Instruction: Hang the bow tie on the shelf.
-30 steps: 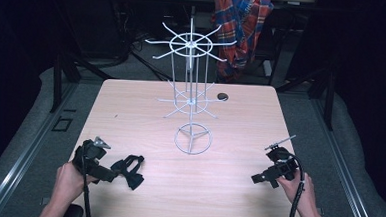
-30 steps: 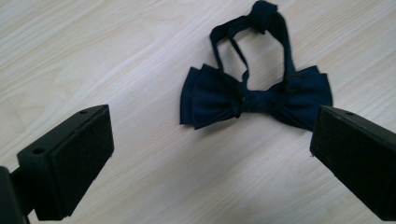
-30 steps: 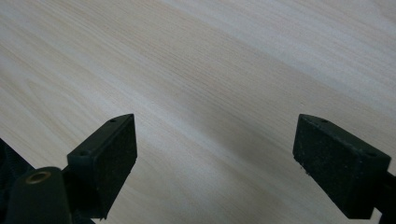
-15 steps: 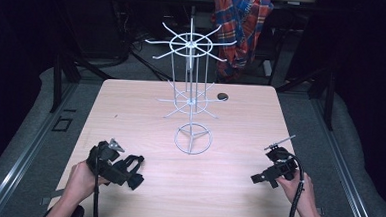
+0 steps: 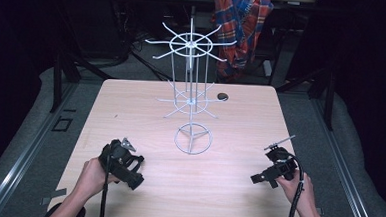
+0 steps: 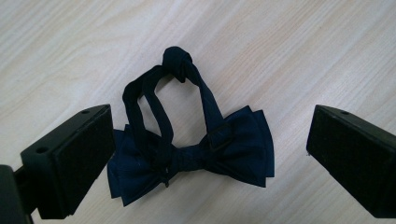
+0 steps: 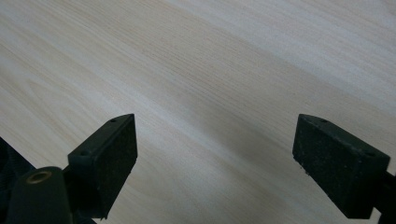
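Bow tie sits flat on the near-left table between your wide-open left gripper, which slid right over it, while your right gripper stays open.

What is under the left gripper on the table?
A dark blue bow tie lies flat on the wooden table, between the open jaws of the left gripper. Its knotted strap loops away from the gripper. What its wings cover cannot be seen.
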`<state>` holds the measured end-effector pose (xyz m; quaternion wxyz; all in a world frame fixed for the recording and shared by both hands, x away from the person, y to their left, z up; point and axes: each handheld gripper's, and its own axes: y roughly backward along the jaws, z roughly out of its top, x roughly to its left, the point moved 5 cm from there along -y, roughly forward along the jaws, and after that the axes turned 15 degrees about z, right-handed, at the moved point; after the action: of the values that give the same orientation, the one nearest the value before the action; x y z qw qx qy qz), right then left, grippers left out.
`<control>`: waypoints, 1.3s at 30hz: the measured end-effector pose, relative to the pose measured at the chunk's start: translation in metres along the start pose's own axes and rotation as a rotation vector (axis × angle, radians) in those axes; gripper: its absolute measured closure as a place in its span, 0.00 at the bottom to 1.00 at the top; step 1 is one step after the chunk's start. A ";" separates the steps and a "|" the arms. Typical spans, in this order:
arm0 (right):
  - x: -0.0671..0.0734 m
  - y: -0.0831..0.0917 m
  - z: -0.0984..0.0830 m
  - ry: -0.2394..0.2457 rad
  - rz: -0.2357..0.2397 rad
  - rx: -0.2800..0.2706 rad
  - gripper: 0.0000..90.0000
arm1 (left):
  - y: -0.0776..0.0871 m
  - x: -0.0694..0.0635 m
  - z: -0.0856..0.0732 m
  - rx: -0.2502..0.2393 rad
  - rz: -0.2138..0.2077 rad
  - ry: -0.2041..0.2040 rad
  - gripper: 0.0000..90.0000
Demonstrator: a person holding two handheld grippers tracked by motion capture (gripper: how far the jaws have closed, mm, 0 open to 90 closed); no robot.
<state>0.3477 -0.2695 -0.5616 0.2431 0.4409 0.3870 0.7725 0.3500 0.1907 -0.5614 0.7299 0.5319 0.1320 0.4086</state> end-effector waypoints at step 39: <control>0.000 0.002 -0.001 0.008 0.004 0.026 0.15 | -0.015 -0.004 0.001 0.066 -0.042 -0.050 0.97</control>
<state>0.3470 -0.2710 -0.5604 0.2343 0.4419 0.3969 0.7697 0.3555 0.1857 -0.5755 0.7234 0.5629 0.1385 0.3751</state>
